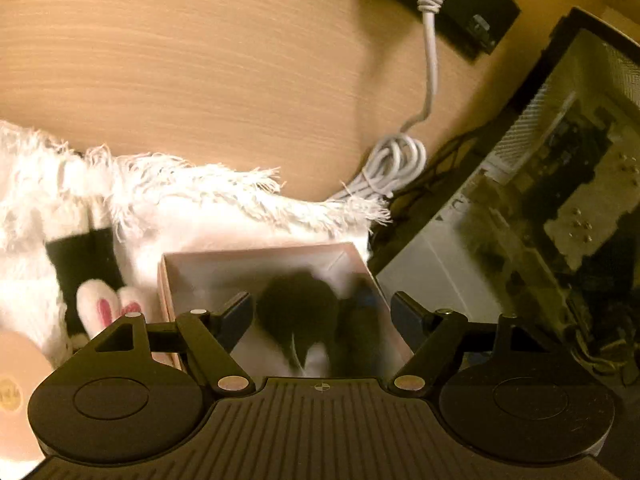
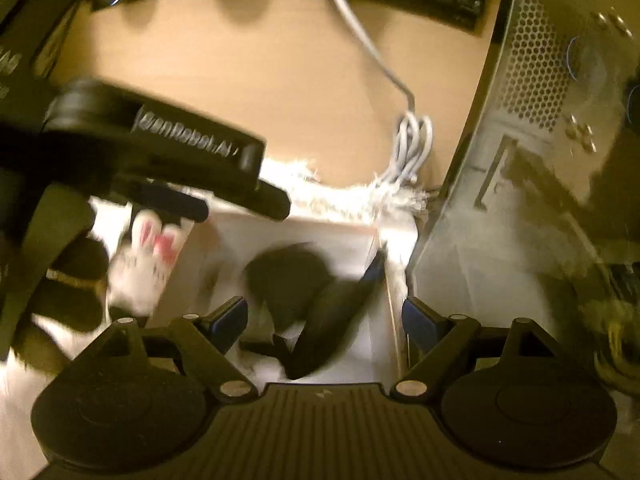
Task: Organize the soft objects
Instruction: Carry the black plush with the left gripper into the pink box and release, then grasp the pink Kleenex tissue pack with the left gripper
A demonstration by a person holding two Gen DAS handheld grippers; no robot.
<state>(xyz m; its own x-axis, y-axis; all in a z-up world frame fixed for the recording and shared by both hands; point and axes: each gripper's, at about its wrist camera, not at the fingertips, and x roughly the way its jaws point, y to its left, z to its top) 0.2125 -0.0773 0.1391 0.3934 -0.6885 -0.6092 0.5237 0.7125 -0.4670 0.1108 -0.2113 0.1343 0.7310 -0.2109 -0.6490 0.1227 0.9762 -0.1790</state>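
Observation:
A pale pink open box (image 1: 256, 258) sits on a white fringed cloth (image 1: 192, 196). Inside it lie a black fluffy pom-pom piece (image 1: 296, 312) and a dark rolled item (image 1: 360, 320). A black sock with white and pink bunny ears (image 1: 104, 308) lies on the cloth left of the box. My left gripper (image 1: 322, 312) is open above the box, holding nothing. My right gripper (image 2: 324, 316) is open over the same box (image 2: 340, 232), above the dark soft items (image 2: 296, 280). The left gripper's body (image 2: 160, 148) shows at the left, over the bunny sock (image 2: 148, 256).
A wooden desk (image 1: 200, 60) lies beyond the cloth. A coiled white cable (image 1: 396, 160) runs to a black power strip (image 1: 460, 4) at the back. A computer case (image 1: 540, 200) stands right of the box. A round pale lid (image 1: 12, 392) is at the lower left.

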